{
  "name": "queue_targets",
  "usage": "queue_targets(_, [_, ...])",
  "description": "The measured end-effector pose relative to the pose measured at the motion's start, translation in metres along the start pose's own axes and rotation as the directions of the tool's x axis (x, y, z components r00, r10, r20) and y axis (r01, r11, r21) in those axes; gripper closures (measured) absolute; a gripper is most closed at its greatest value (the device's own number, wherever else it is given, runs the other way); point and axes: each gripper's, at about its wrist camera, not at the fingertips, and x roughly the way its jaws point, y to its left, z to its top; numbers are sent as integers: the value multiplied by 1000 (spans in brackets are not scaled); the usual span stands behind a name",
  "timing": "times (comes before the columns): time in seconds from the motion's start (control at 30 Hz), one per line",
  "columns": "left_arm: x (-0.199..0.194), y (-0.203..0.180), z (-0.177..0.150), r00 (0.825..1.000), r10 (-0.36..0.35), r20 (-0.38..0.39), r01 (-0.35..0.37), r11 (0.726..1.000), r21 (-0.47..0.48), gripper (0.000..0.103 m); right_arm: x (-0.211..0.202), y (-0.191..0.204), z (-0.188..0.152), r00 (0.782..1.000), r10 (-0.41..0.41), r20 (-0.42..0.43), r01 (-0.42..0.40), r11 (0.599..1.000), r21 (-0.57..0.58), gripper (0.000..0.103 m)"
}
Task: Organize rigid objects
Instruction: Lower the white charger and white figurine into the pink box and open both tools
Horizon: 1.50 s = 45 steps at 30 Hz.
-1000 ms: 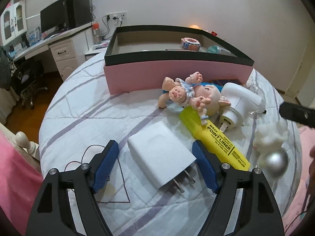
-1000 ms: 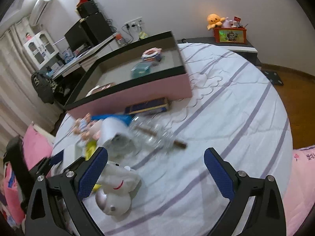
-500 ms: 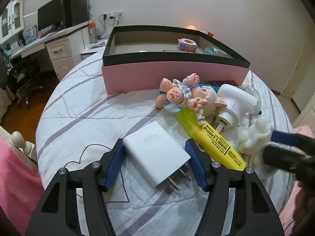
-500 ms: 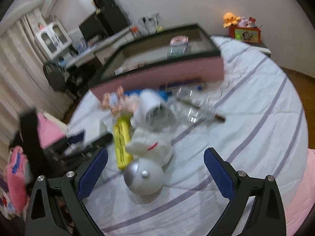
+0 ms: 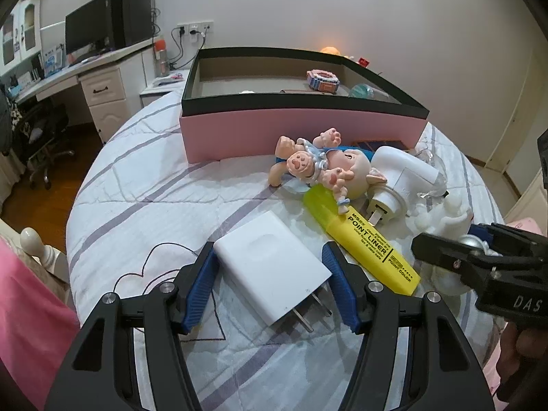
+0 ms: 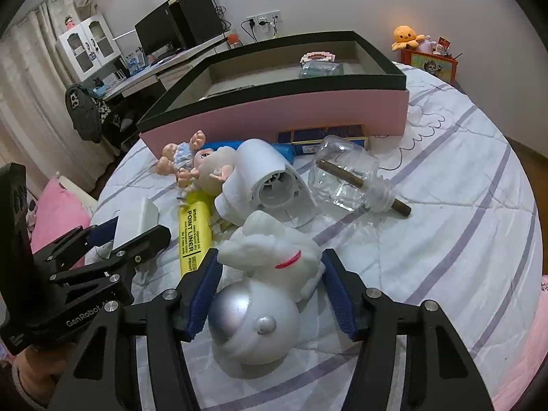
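My left gripper (image 5: 272,274) is closed around a white plug charger (image 5: 270,263) lying on the striped bedspread; its blue pads touch both sides. My right gripper (image 6: 272,282) straddles a white figure with a silver ball base (image 6: 263,294), pads close to or touching its sides; it also shows in the left wrist view (image 5: 479,239). A pink box with a black rim (image 5: 301,130) stands behind and holds a few small items. A pig doll (image 5: 318,167), a yellow highlighter (image 5: 363,236) and a white plug-in device (image 5: 397,178) lie in between.
A clear glass jar with a brown stick (image 6: 349,178) and a dark blue flat box (image 6: 328,137) lie near the pink box. A desk with a monitor (image 5: 89,34) stands at the back left. A pink pillow (image 5: 24,308) lies at the left bed edge.
My left gripper's jaws narrowed from wide open onto the white charger. My right gripper swung left and forward over the white figure and narrowed around it.
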Motion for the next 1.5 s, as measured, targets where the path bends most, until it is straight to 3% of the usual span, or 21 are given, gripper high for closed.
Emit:
queue_targets(0.43, [-23,7,28,998,-19,68,20,1000,-14,40,-31,2,30,996,-1,91,3,1000,-23,43])
queue_targets(0.6, [-34,10,62,990,-26,139,26,1000,7,40,-40,3,57,990,-10,142,17,999,-51,43])
queue_targets(0.87, [-34,22,130,970,-33,243,32,999,8,40,-47,-7,130,968,-32,248,50,997,-66,43])
queue_targets(1.0, [-17,28,158,970,-40,241,43,999,-9,40,-31,-10,167,964,-47,261,67,995,-69,43])
queue_targets(1.2, [22,29,190,976,-35,215,39,999,-13,40,18,-20,201,977,-64,202,78,995,-62,43])
queue_targets(1.5, [82,14,207,991,-39,125,39,999,2,40,64,-36,209,988,-96,123,103,994,-49,42])
